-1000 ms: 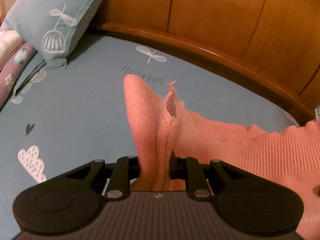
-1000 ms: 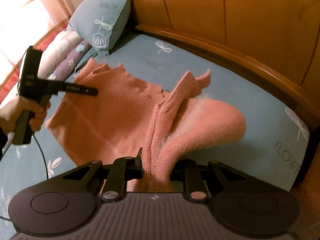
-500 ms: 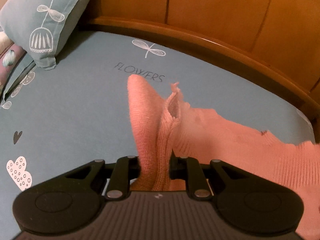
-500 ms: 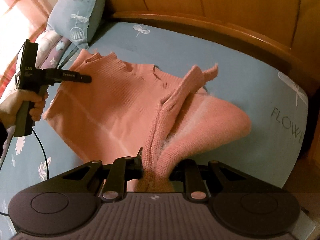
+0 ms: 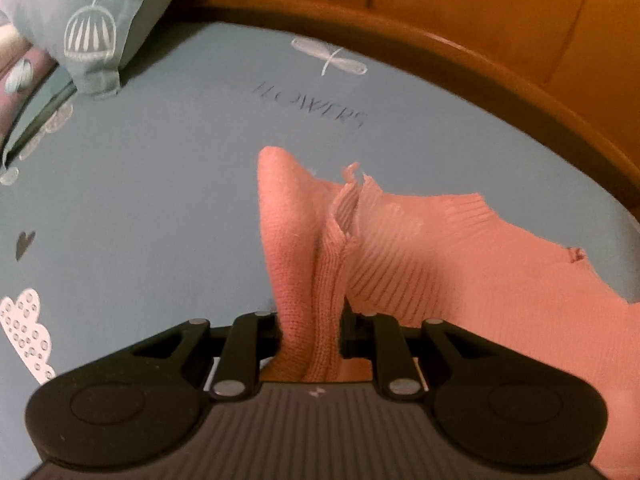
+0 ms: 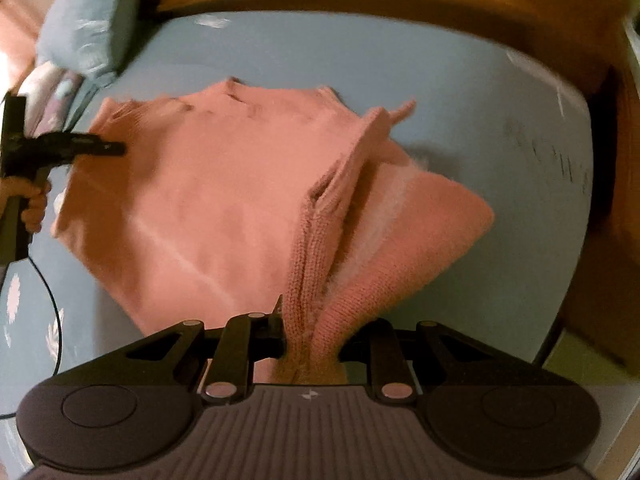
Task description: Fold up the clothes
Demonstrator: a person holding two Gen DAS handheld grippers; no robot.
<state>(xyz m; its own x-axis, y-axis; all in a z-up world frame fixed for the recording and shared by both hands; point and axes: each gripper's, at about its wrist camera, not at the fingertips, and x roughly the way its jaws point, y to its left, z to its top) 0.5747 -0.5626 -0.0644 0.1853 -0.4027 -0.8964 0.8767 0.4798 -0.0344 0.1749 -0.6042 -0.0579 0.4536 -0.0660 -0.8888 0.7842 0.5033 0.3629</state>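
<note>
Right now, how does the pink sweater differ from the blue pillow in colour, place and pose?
The sweater is plain pink knit; the pillow is blue with white printed drawings. The sweater lies spread across the middle of the bed sheet, while the pillow leans at the corner by the wooden headboard. The sweater is pinched at two places by the left tool and right tool; nothing holds the pillow. Both rest on the bed.

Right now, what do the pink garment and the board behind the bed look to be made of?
Pink garment: knit, probably wool or acrylic; ribbed stitches, fuzzy matte surface. Board behind the bed: wood or wood veneer, likely varnished; warm orange-brown, panel seams, a slight sheen.
</note>
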